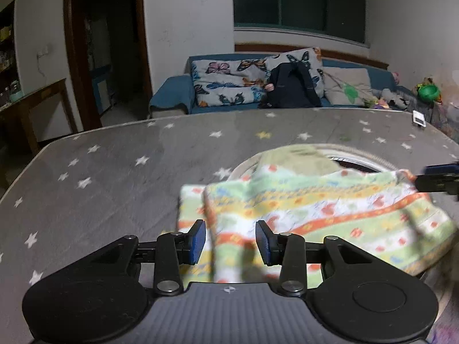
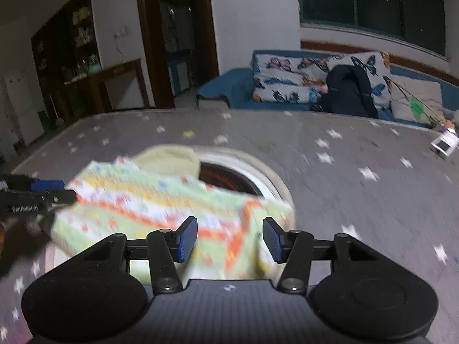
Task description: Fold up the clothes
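Striped cloth (image 1: 315, 215), printed in green, yellow, orange and white bands, lies bunched over a round white-rimmed basket (image 1: 358, 154) on a grey star-patterned table surface (image 1: 114, 172). A plain pale-green piece (image 1: 298, 157) shows at the far edge of the pile, partly over the basket's dark opening.

Left wrist view: the left gripper (image 1: 231, 240) hovers low over the near left part of the cloth, its blue-padded fingers (image 1: 198, 240) spread apart with cloth visible in the gap between them; whether the pads touch the fabric cannot be told. At the right edge, the right gripper (image 1: 439, 179) meets the cloth's far right corner, which rises to its tip; its jaw state is not discernible in this view.

Right wrist view: the right gripper (image 2: 229, 239) is spread wide over the cloth (image 2: 172, 209), the fabric lying beneath and between its fingers, heavily blurred. The basket (image 2: 275, 183) sits just beyond and under the cloth. At the left edge, the left gripper (image 2: 43, 195) reaches the cloth's left corner.

Background: a blue sofa (image 1: 172, 91) with butterfly-print cushions (image 1: 229, 83) and a dark backpack (image 1: 292, 86) stands beyond the table; a small white object (image 2: 444, 144) lies near the table's far right edge.
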`<state>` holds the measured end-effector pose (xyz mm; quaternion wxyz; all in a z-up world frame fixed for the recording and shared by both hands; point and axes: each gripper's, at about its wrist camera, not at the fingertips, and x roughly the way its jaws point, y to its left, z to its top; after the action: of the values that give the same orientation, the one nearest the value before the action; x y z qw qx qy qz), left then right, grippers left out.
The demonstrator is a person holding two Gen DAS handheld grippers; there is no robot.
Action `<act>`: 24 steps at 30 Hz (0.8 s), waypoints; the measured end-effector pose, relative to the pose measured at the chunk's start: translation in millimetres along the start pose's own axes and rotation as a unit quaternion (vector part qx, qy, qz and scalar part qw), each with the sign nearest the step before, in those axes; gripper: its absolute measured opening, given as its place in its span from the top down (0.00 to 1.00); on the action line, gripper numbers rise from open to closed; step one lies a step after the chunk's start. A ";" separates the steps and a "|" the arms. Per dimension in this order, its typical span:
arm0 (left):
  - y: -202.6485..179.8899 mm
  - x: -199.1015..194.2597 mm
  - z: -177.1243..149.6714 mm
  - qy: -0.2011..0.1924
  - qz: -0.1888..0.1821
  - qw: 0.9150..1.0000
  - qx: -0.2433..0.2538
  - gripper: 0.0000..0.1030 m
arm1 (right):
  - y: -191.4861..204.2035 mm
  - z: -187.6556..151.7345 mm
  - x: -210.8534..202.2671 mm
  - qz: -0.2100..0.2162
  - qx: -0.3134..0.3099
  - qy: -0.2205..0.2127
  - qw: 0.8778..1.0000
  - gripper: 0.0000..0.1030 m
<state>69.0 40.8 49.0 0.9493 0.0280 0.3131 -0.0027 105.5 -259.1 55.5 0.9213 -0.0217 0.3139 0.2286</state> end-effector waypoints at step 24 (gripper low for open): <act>8.4 0.6 -5.1 0.004 0.030 1.000 -0.008 0.52 | -0.5 1.2 16.8 -0.004 0.017 0.008 1.000 0.41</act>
<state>66.7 49.6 44.9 0.9480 0.0302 0.3157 0.0282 118.1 -252.5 46.5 0.9198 -0.0091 0.3254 0.2191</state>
